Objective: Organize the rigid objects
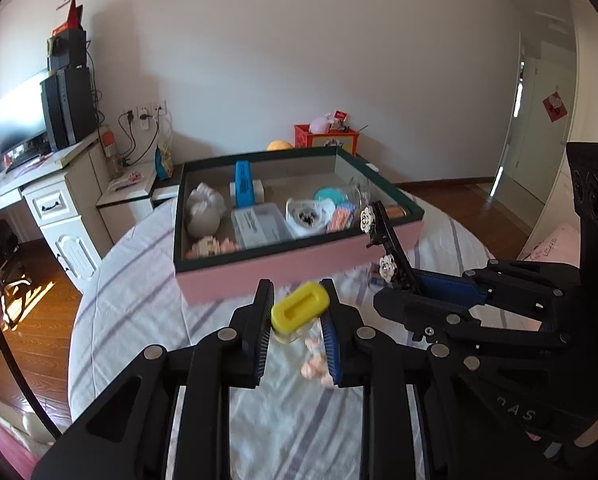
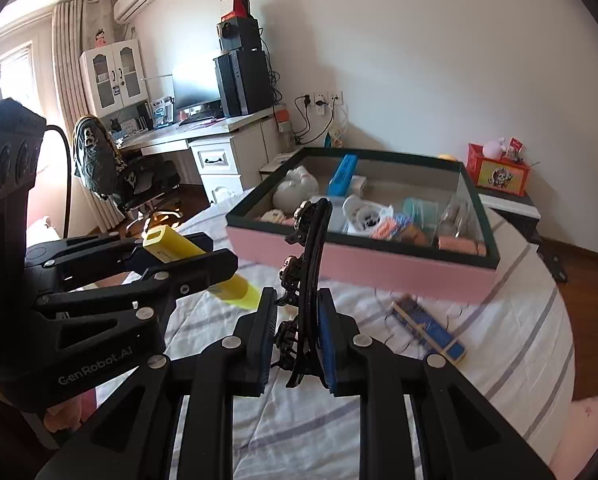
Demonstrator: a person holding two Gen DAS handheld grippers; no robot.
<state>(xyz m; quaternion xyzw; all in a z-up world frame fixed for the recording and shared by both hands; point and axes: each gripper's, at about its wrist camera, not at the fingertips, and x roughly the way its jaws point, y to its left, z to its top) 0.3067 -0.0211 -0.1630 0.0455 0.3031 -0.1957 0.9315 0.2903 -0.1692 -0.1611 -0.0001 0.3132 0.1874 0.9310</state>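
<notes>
My left gripper (image 1: 297,304) is shut on a yellow plastic case (image 1: 300,307) and holds it above the striped bed, in front of the pink box (image 1: 299,268). The case also shows in the right wrist view (image 2: 187,254). My right gripper (image 2: 297,312) is shut on a black hair clip with flower ornaments (image 2: 313,256), held upright; the clip also shows in the left wrist view (image 1: 387,240), close to the box's front right corner. The pink box (image 2: 359,264) holds several items, among them a grey figure (image 1: 205,210) and a blue bar (image 1: 243,182).
A blue flat packet (image 2: 429,326) lies on the bed right of my right gripper. Small pink pieces (image 1: 317,364) lie on the sheet under my left gripper. A desk with computer (image 2: 219,120) stands at left, a red box (image 2: 499,172) behind the pink box.
</notes>
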